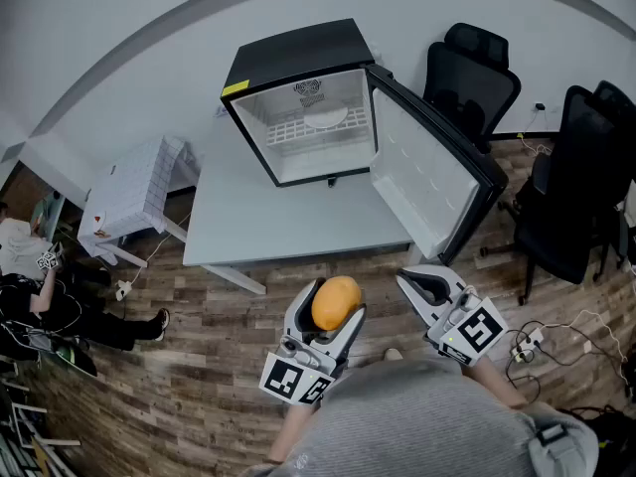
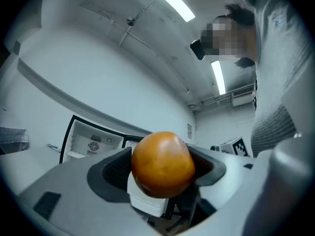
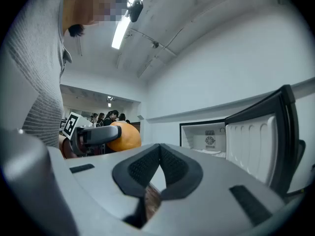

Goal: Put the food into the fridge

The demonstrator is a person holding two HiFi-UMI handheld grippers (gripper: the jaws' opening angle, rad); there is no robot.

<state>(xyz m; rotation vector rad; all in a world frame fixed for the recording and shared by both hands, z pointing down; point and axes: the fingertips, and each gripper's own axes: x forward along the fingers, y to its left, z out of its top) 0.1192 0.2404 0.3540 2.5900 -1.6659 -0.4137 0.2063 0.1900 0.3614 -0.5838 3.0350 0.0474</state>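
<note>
An orange fruit (image 1: 336, 302) sits between the jaws of my left gripper (image 1: 328, 311), which is shut on it; up close the orange (image 2: 163, 164) fills the gap between the dark pads. My right gripper (image 1: 425, 284) is held beside it on the right, its jaws shut with nothing between them (image 3: 160, 173). The orange (image 3: 123, 136) also shows at the left of the right gripper view. A small black fridge (image 1: 303, 97) stands on the grey table (image 1: 258, 222) ahead, its door (image 1: 427, 172) swung open to the right. Its white inside has a wire shelf (image 1: 316, 127).
Black office chairs (image 1: 571, 182) stand at the right, past the fridge door. A white plastic basket (image 1: 129, 192) sits left of the table. A person (image 1: 45, 296) sits on the wooden floor at far left. Cables and a power strip (image 1: 527, 344) lie at the lower right.
</note>
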